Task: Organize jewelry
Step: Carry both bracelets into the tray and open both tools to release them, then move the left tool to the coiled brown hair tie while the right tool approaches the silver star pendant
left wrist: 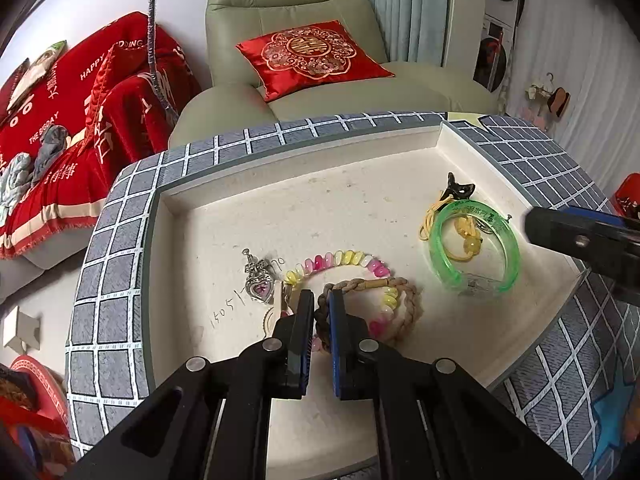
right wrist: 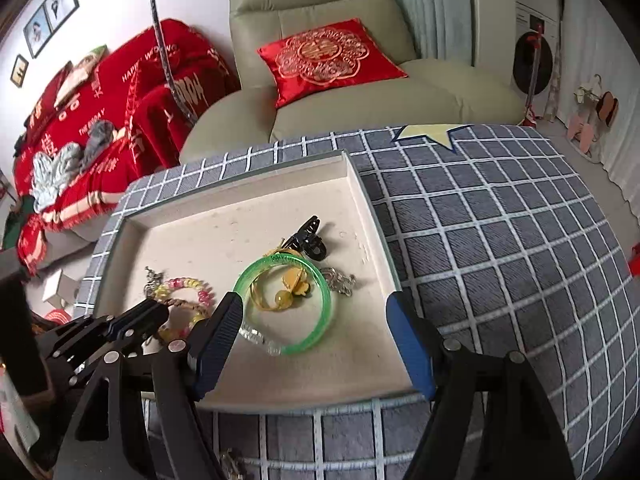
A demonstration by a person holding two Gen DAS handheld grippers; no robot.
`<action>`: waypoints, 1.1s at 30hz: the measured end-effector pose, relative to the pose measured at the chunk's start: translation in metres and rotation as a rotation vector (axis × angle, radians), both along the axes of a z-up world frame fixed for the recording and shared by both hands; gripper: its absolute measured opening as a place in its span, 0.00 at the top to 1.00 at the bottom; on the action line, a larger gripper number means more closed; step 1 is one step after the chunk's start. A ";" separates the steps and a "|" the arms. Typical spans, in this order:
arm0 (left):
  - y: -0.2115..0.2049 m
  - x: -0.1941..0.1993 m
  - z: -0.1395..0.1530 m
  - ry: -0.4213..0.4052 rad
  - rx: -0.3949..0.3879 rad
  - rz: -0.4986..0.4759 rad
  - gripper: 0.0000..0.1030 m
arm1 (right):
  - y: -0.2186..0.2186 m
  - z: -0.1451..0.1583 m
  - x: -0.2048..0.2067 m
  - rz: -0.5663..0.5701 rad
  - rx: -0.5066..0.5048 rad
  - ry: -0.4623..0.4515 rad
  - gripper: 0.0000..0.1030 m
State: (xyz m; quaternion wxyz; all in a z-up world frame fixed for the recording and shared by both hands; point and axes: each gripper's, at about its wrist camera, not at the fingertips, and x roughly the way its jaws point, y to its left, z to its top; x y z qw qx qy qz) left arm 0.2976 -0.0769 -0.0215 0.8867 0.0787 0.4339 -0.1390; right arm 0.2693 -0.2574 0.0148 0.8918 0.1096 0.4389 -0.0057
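Left gripper nearly closed around braided bracelet rim (grip unconfirmed); right gripper wide open, empty, bangle dead ahead.

Green bangle, cream tray, grey white-checked cloth.

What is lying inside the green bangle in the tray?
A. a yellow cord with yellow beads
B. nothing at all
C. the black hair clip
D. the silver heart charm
A: the green bangle rings a yellow cord with yellow beads, while the black hair clip lies just beyond its rim and the silver heart charm sits far off by the pink and yellow bead bracelet.
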 end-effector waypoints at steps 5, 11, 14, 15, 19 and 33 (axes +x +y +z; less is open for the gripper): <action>0.005 -0.003 0.005 -0.014 -0.022 0.005 0.77 | -0.010 0.006 -0.020 -0.030 0.039 -0.020 0.25; 0.006 0.000 0.009 -0.007 -0.031 0.008 0.77 | -0.016 0.003 -0.034 -0.042 0.073 -0.012 0.25; 0.008 0.001 0.011 0.000 -0.052 0.016 0.77 | -0.015 0.002 -0.041 -0.039 0.074 -0.008 0.25; 0.009 0.001 0.013 -0.002 -0.057 0.019 0.77 | -0.016 0.002 -0.042 -0.039 0.076 -0.008 0.25; 0.013 0.000 0.018 -0.010 -0.070 0.024 0.77 | -0.017 0.002 -0.049 -0.039 0.087 -0.008 0.25; 0.029 -0.014 0.041 -0.067 -0.113 0.064 0.00 | -0.010 0.000 -0.069 -0.021 0.075 0.017 0.23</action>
